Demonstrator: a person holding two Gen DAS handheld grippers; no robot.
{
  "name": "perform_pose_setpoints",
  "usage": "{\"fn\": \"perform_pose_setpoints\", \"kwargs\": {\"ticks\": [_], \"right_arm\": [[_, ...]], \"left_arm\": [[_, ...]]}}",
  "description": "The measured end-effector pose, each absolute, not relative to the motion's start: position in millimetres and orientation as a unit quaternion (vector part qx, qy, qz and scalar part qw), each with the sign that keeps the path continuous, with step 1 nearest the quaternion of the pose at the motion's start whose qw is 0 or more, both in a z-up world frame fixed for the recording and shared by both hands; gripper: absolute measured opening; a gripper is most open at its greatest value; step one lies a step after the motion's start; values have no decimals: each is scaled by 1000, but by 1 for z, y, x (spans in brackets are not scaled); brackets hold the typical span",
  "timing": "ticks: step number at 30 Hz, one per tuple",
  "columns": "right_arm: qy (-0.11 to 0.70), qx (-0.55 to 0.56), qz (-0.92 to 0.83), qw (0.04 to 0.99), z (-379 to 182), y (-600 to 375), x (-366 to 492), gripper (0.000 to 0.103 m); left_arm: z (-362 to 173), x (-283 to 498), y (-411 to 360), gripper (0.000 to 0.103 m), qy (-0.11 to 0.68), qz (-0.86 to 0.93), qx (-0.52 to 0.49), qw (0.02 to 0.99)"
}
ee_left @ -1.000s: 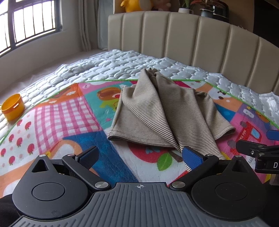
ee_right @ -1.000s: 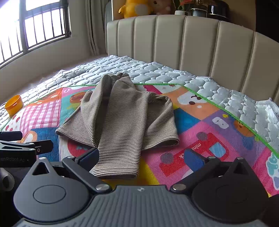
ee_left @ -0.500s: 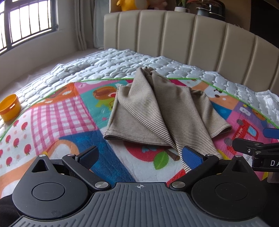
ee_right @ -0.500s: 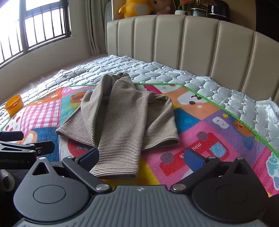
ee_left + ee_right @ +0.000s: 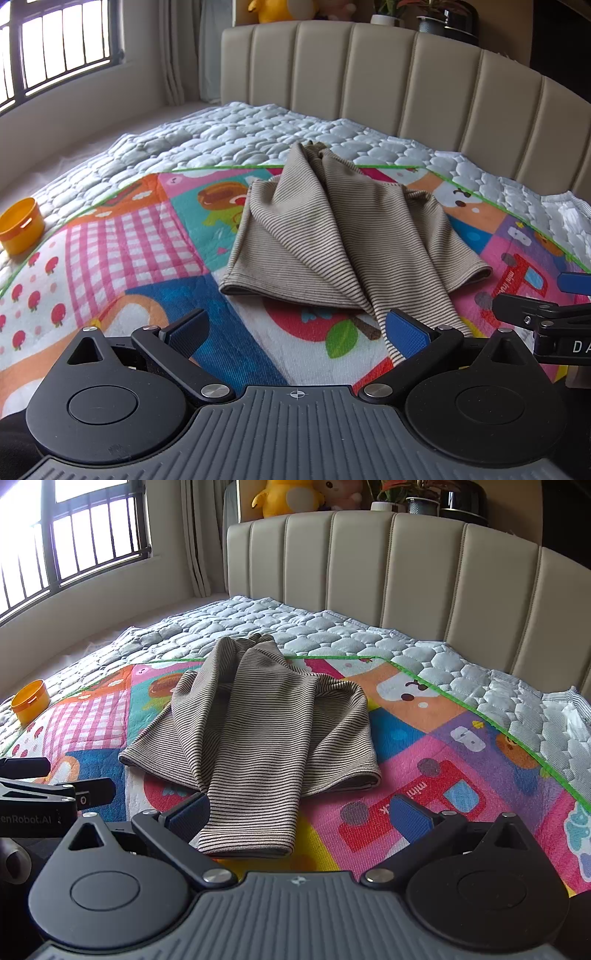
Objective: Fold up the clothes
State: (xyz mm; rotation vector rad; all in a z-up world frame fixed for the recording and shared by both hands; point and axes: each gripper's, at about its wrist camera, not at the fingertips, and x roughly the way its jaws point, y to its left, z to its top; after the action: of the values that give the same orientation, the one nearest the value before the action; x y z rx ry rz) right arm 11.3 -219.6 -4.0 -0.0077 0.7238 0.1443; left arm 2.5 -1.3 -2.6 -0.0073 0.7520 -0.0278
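Note:
A beige striped garment (image 5: pixel 332 236) lies partly folded on a colourful play mat (image 5: pixel 140 236), with one sleeve (image 5: pixel 255 794) stretched toward me. My left gripper (image 5: pixel 295 332) is open just short of the garment's near edge, its right pad beside the sleeve end. In the right wrist view the same garment (image 5: pixel 266 716) lies ahead. My right gripper (image 5: pixel 299 812) is open, with the sleeve cuff lying between its blue pads, untouched. The right gripper's fingers (image 5: pixel 535 310) show at the right edge of the left wrist view.
The play mat covers a white quilted mattress (image 5: pixel 229 136) backed by a beige padded headboard (image 5: pixel 406 81). An orange cup (image 5: pixel 20 225) sits at the mat's left edge. Plush toys (image 5: pixel 288 496) and pots stand on the ledge behind. A barred window (image 5: pixel 74 546) is at left.
The left gripper has shifted a little to the left and nearer, so the garment sits more to the right in its view. The right gripper has hardly moved. Both stay open.

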Motion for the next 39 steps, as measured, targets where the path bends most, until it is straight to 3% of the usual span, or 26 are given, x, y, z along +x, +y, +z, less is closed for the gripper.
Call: {"fn": "perform_pose_setpoints", "kwargs": {"ticks": [27, 39], "right_arm": [[380, 34, 74, 922, -1, -230, 25, 103], [404, 41, 96, 909, 0, -237, 103, 103]], "left_arm": [[-3, 12, 0, 103, 391, -27, -5, 920], [8, 94, -3, 103, 378, -58, 7, 924]]}}
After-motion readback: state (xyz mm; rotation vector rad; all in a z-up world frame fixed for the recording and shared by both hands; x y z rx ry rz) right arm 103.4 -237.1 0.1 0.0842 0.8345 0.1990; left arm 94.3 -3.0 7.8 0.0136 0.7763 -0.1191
